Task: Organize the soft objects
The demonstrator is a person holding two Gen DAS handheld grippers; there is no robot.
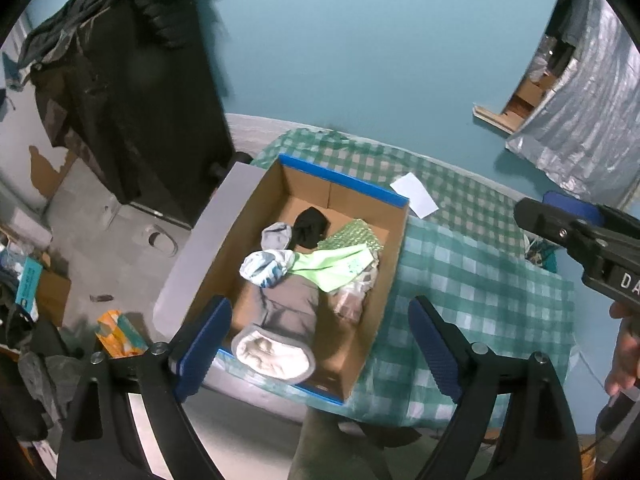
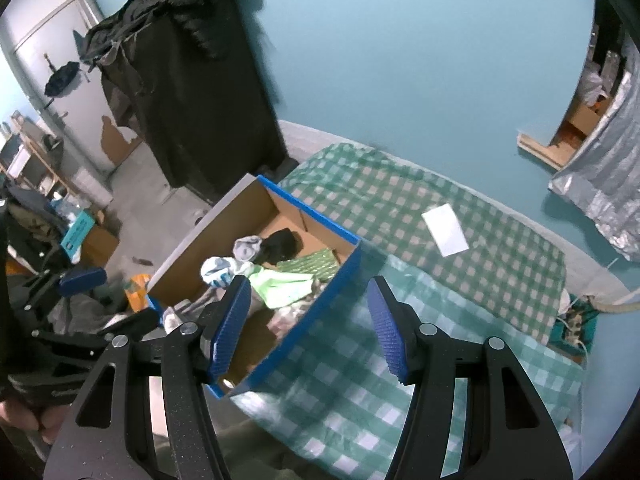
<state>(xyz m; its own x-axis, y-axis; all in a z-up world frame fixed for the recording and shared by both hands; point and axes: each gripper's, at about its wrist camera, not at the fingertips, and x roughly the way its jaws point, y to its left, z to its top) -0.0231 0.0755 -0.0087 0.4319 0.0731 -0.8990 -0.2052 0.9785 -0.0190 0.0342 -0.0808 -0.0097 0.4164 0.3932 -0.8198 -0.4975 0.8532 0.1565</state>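
Note:
A cardboard box with a blue rim [image 1: 362,188] [image 2: 320,216] stands on a green checked cloth [image 1: 472,280] [image 2: 460,248]. Inside it lie soft things: a grey fleece-lined slipper [image 1: 280,332], a white-and-blue sock ball [image 1: 266,266] [image 2: 216,270], a grey sock [image 1: 276,236], a black sock [image 1: 312,224] [image 2: 282,244], a light green cloth [image 1: 336,266] [image 2: 280,286] and green bubble wrap [image 1: 356,236]. My left gripper [image 1: 320,350] is open and empty above the box's near end. My right gripper [image 2: 308,326] is open and empty over the box's right wall; it also shows in the left wrist view [image 1: 568,236].
A white paper [image 1: 414,194] [image 2: 446,230] lies on the cloth beyond the box. A dark wardrobe draped with clothes [image 1: 132,92] [image 2: 192,80] stands at the left. Clutter covers the floor at left [image 1: 120,332]. A silver sheet [image 1: 580,112] hangs at the right.

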